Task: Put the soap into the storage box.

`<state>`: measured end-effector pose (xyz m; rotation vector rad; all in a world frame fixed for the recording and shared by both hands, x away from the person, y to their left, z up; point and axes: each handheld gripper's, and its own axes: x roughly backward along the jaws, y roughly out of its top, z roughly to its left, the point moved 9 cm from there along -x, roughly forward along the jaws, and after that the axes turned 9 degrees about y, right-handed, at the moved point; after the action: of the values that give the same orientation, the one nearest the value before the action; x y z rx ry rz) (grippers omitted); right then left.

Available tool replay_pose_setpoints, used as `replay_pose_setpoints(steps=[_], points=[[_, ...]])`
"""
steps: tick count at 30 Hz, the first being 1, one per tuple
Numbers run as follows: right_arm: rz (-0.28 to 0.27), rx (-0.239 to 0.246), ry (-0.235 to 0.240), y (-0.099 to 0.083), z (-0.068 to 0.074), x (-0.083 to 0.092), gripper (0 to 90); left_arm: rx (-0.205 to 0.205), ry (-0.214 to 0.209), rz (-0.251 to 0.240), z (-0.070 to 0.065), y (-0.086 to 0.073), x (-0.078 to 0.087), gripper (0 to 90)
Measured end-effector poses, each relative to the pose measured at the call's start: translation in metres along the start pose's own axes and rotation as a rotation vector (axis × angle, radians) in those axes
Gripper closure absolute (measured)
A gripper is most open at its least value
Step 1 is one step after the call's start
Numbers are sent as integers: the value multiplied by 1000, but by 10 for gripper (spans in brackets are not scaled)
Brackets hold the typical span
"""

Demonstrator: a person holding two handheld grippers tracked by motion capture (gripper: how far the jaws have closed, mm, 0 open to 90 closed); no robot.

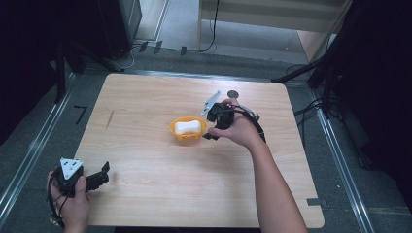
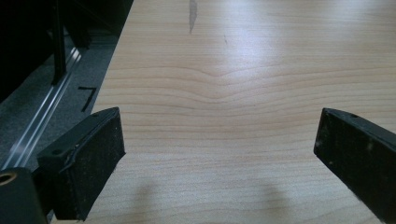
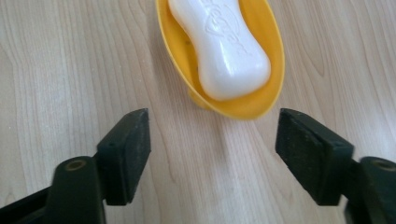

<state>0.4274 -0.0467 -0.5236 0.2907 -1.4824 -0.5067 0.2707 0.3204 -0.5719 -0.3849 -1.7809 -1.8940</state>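
Observation:
A white bar of soap (image 1: 188, 126) (image 3: 224, 44) lies in a yellow oval dish (image 1: 175, 131) (image 3: 261, 100) near the middle of the wooden table (image 1: 145, 160). My right gripper (image 1: 208, 129) (image 3: 212, 149) sits just to the right of the dish, its jaws apart, with bare wood between them and the dish's near end a little beyond the tips. My left gripper (image 1: 103, 173) (image 2: 219, 158) rests at the table's front left corner, open, with only tabletop between its jaws.
A small dark round disc (image 1: 233, 94) lies on the table behind the right hand. The table's left edge (image 2: 109, 79) drops to a grey floor with a metal rail. Dark stands and cables flank the table.

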Motion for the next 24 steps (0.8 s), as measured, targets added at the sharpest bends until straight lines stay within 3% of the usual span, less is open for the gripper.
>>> replay_pose_setpoints(steps=[3, 9, 17, 24], points=[[-19, -39, -7, -8, 1, 3, 237, -2, 2, -2, 0, 0, 0, 21], [-31, -60, -17, -18, 6, 6, 164, -3, 4, -1, 0, 0, 0, 21], [-14, -132, -45, -45, 13, 6, 94, -9, 5, 2, 0, 0, 0, 22], [-20, -162, -40, -61, 20, 5, 31, -12, 6, 2, -1, 0, 0, 21]])
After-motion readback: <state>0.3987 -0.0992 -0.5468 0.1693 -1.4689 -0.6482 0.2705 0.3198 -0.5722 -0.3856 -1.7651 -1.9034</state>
